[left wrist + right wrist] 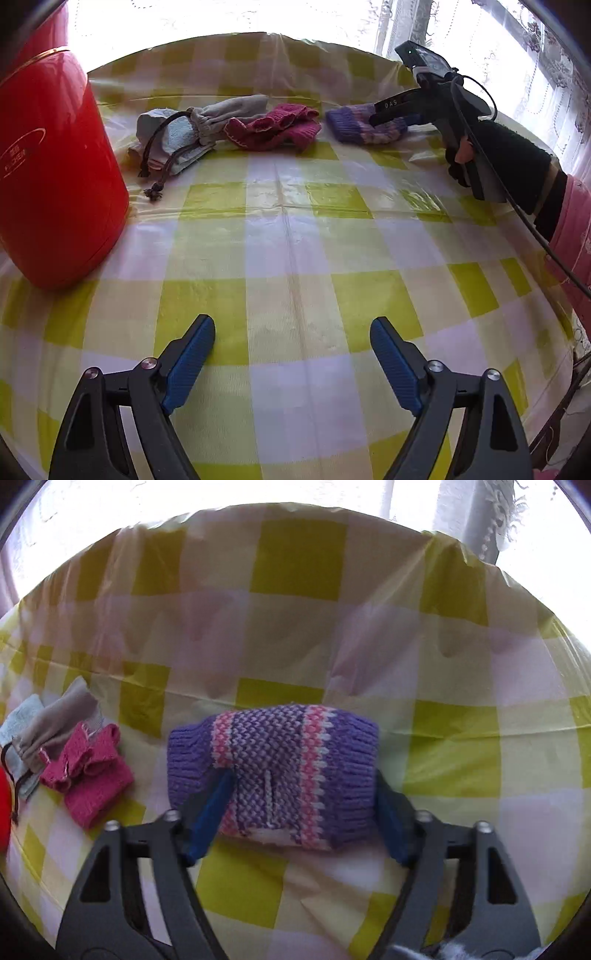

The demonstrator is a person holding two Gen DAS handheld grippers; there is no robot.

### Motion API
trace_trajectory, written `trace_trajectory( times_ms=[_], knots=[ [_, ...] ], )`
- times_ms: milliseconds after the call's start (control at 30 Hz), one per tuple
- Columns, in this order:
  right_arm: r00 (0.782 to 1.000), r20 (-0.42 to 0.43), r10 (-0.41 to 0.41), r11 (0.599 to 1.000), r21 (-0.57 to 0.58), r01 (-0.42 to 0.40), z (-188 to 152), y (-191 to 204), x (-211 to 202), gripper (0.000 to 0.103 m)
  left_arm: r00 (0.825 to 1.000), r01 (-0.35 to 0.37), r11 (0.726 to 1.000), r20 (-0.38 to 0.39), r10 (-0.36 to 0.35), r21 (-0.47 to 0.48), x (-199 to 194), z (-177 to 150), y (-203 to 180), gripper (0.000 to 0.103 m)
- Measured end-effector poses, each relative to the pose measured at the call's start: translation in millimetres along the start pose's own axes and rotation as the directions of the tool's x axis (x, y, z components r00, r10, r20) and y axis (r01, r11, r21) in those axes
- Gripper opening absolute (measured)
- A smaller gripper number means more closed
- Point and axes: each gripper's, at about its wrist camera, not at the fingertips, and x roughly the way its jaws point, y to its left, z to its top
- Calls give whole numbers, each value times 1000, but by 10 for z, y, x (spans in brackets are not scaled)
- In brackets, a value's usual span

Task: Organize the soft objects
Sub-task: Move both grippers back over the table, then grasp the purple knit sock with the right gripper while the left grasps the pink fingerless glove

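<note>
Right wrist view has the purple striped knit piece (273, 771) lying on the checked tablecloth (295, 572), dead centre, with the right gripper (303, 794) spread wide around it: one blue finger (212, 808) lies against its edge at about 8 o'clock, the other sits just beside its edge at 4 o'clock. The jaws straddle the knit, but whether they have begun to squeeze it I cannot tell; it looks flat on the cloth, not lifted.

At 9 o'clock from it lies a pink knit piece (88, 779), and touching that, further out, a grey drawstring pouch (48, 720) with a pale blue cloth (20, 712).

Left wrist view shows the same three in a row at 12 o'clock, a red tub (55, 173) at 9 o'clock, and the left gripper (291, 350) wide open and holding nothing, well apart from everything.

My reading: the sorting is barely begun. Nothing visibly sits in the tub, whose inside is hidden, and all the soft things remain on the table.
</note>
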Motion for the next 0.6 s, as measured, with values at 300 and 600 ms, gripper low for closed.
trace_trajectory(
  times_ms=[300,600],
  knots=[
    [981,40,188,981,47,-189,-1278,211,-921,21,991,-115,993,76,113,24,482,914,2,87],
    [972,37,234,954,182,-236,-1901,77,-1162,21,986,-167,983,43,163,83,1206,1776,-56,87]
  ],
)
